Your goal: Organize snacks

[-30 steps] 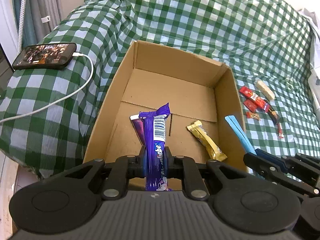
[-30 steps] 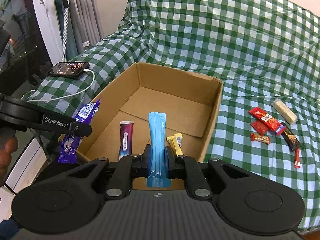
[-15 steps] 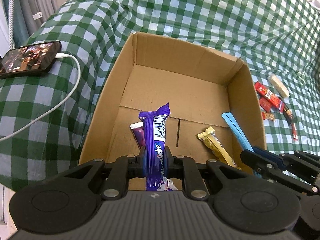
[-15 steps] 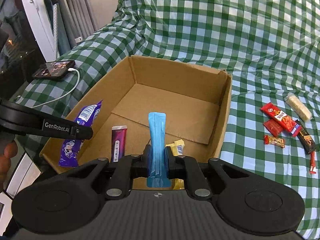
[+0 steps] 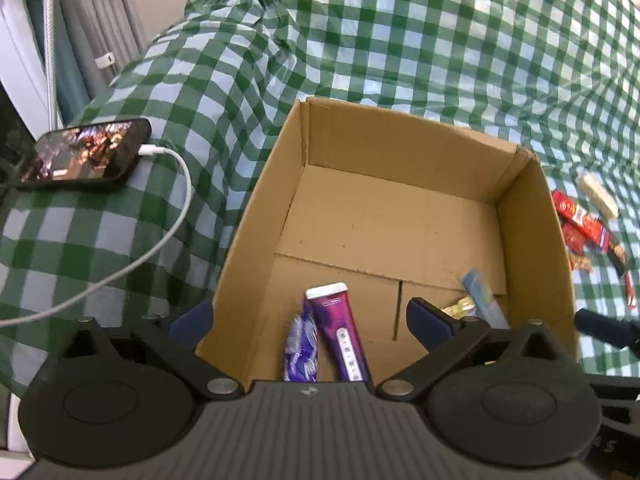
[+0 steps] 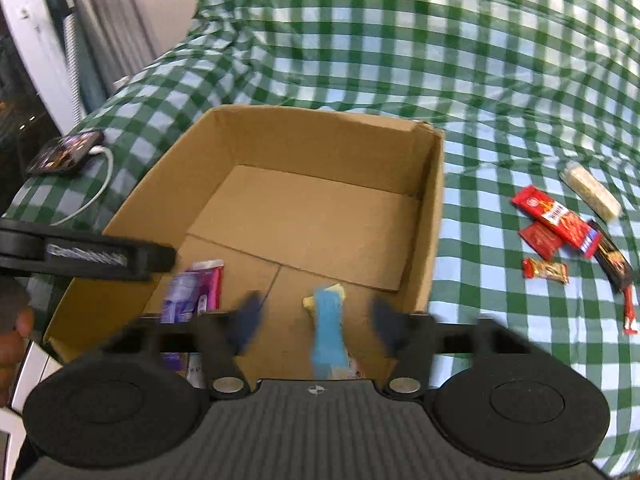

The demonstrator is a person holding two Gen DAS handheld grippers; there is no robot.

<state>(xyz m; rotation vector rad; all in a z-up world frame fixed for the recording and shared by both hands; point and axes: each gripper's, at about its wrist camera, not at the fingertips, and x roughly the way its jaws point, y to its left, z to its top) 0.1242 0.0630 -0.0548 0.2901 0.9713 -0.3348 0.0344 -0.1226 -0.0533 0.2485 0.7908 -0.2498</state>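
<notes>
Left gripper [image 5: 308,316]: I have its jaws spread wide and empty, over the box's near end.
Right gripper [image 6: 316,320]: blurred, but I read the jaws as apart, with the blue pouch between them and touching neither.
Box [image 5: 532,216]: plain corrugated card, open top, flaps forming the floor – it sits on the green check cloth [image 5: 360,40].
Purple bar [image 5: 301,344]: crinkled foil wrapper, lying on the box floor just beside the magenta pack [image 5: 340,336], which is flat with a white sealed end.
Blue pouch [image 6: 329,328]: long, flat and floppy; I cannot tell whether it has landed or is mid-fall.
Gold bar [image 5: 460,309]: glossy wrapper, partly hidden behind the finger.
Loose snacks: red packs [image 6: 554,216], a small gold-and-red sweet [image 6: 546,270], a dark stick [image 6: 614,264] and a pale bar [image 6: 592,192] lie on the cloth, right of the box and well apart from it.
Handling: I judge all of them light, the film slippery, the contents snappable – a soft pinch across the middle of the narrow width should do, not at the sealed ends, which would slide out.
Pale bar: looks crumbly, so I'd squeeze it least.
Phone [image 5: 86,154]: on the cloth left of the box, white cable [image 5: 160,240] plugged in; best kept clear of it.
</notes>
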